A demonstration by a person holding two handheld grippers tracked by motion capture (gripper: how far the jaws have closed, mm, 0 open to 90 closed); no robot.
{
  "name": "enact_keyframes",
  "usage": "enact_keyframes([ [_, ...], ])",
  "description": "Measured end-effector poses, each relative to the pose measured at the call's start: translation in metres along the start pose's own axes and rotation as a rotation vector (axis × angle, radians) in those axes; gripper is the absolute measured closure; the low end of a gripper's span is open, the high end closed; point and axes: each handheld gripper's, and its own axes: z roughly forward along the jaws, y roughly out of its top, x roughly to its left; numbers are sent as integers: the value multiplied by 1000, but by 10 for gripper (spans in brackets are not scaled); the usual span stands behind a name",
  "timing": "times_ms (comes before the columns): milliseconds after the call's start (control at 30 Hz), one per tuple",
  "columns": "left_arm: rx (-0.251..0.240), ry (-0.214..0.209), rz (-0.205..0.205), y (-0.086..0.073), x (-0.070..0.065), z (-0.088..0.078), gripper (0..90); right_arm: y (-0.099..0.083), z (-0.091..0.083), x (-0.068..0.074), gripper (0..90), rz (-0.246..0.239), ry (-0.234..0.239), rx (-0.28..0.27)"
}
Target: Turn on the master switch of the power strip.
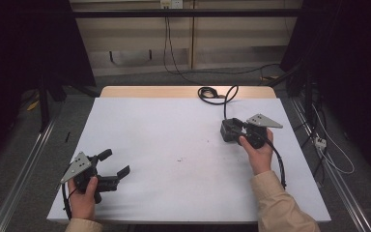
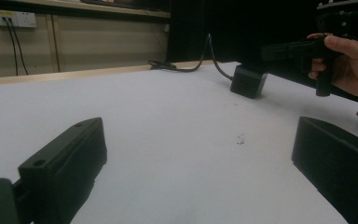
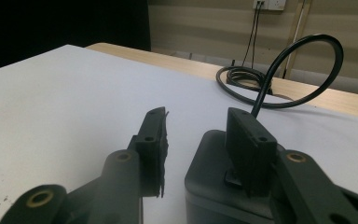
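Note:
A black box-shaped adapter point(image 1: 227, 131) lies on the white table point(image 1: 174, 140) at the right, and its black cable point(image 1: 213, 93) coils at the far edge. My right gripper point(image 1: 235, 126) is at the adapter and stands open. In the right gripper view, its left jaw hangs beside the adapter point(image 3: 209, 186) and its right jaw sits over the adapter's top. My left gripper point(image 1: 115, 162) stands open at the near left corner, well apart from the adapter, with nothing between its jaws. The left gripper view shows the adapter point(image 2: 248, 80) far off under the right gripper point(image 2: 289, 50).
A person's hands hold both grippers, with a beige sleeve point(image 1: 280, 203) at the right. The coiled cable point(image 3: 261, 79) loops over the wooden table edge point(image 3: 307, 93). Small dark specks point(image 1: 179, 159) mark the table's middle. Wall sockets point(image 1: 170, 4) and loose cables point(image 1: 333, 159) lie beyond the table.

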Motion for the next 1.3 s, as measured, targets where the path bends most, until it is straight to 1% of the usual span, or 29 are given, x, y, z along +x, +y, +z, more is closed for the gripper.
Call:
enact_keyframes([
  [100,-1,0,0,0,0,0,28,2,0,1,622,-11,-2,-1],
  [133,0,1,0,0,0,0,28,2,0,0,641,-7,-2,-3],
  [267,-2,3,1,0,0,0,28,3,1,-2,669,0,0,-1],
  [333,-1,3,2,0,0,0,28,2,1,-3,683,-3,0,3],
  [500,-1,0,0,0,0,0,28,3,1,-6,741,20,2,0],
  [633,0,-1,-2,0,0,0,28,4,2,-7,768,12,2,15],
  [767,0,-2,-2,0,0,0,28,6,4,-7,788,13,8,16],
  [867,0,-2,-2,0,0,0,28,7,6,-7,799,6,9,26],
  [1000,-1,-1,-3,0,0,0,28,5,8,-10,814,14,8,33],
  [1167,-1,-1,-2,0,0,0,28,4,8,-13,837,23,1,36],
  [1300,0,0,-3,0,0,0,28,4,8,-15,863,22,-11,36],
])
